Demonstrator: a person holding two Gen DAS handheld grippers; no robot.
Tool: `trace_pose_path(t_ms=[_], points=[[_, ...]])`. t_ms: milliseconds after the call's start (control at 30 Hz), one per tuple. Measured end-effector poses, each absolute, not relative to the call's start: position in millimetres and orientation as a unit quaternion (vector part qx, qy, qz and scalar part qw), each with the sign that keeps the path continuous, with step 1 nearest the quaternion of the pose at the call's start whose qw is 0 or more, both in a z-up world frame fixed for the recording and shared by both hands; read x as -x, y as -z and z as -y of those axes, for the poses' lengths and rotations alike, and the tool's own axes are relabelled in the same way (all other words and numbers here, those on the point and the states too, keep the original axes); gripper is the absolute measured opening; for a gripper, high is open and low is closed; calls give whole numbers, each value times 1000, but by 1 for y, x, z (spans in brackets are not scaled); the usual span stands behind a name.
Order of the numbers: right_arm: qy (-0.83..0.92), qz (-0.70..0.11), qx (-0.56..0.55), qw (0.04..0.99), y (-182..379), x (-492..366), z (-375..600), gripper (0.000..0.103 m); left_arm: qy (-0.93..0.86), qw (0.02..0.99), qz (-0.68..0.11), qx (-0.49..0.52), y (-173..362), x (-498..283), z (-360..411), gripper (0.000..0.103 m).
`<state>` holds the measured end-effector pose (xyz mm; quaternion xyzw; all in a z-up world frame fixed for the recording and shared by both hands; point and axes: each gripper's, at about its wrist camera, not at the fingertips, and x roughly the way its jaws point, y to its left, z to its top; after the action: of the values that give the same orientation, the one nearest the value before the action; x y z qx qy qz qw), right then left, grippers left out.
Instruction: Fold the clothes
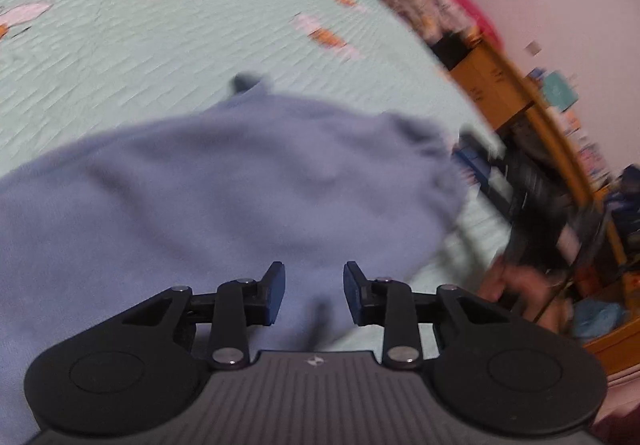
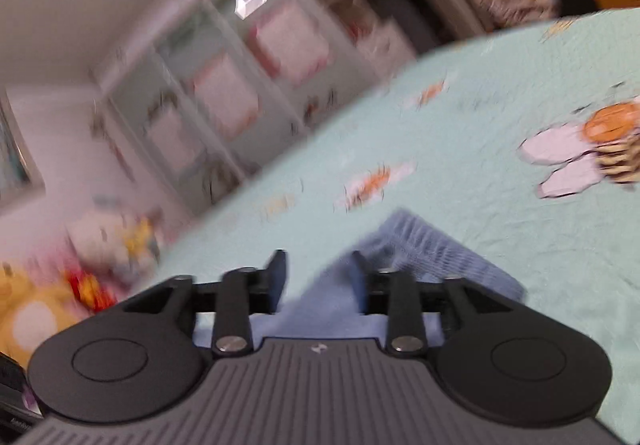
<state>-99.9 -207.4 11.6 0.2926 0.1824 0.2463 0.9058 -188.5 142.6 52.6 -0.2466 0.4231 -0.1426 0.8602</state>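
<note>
A blue-grey knit garment (image 1: pixel 240 185) lies spread on the pale green bedspread (image 1: pixel 160 25) printed with bees. My left gripper (image 1: pixel 314 273) hangs over the garment's near part. Its jaws stand apart and no cloth is pinched between them. At the garment's right edge a hand (image 1: pixel 508 285) holds a dark, blurred device. In the right wrist view the garment's ribbed hem (image 2: pixel 432 249) lies on the bedspread (image 2: pixel 480 105) just under and beyond my right gripper (image 2: pixel 318 265). That gripper is open, with the cloth below its fingers and not gripped.
A wooden shelf unit (image 1: pixel 500 85) and a heap of patterned clothes (image 1: pixel 432 5) stand past the bed's right edge. A white glass-door cabinet (image 2: pixel 224 85) and soft toys (image 2: pixel 100 245) lie beyond the bed's far edge. Both views are motion-blurred.
</note>
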Motion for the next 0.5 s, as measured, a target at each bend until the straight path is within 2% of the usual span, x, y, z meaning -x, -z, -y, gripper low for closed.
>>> trace_pose_path(t_ms=[133, 367, 433, 500], points=[[-177, -154, -332, 914, 1, 144, 234, 46, 165, 862, -403, 260, -75, 155, -119, 33], [-192, -150, -341, 908, 7, 158, 235, 46, 167, 884, -388, 198, -81, 61, -52, 34], [-148, -165, -334, 916, 3, 144, 246, 58, 157, 886, -389, 197, -74, 39, -43, 34], [-131, -187, -337, 914, 10, 136, 251, 60, 153, 885, -389, 205, -71, 24, -36, 34]])
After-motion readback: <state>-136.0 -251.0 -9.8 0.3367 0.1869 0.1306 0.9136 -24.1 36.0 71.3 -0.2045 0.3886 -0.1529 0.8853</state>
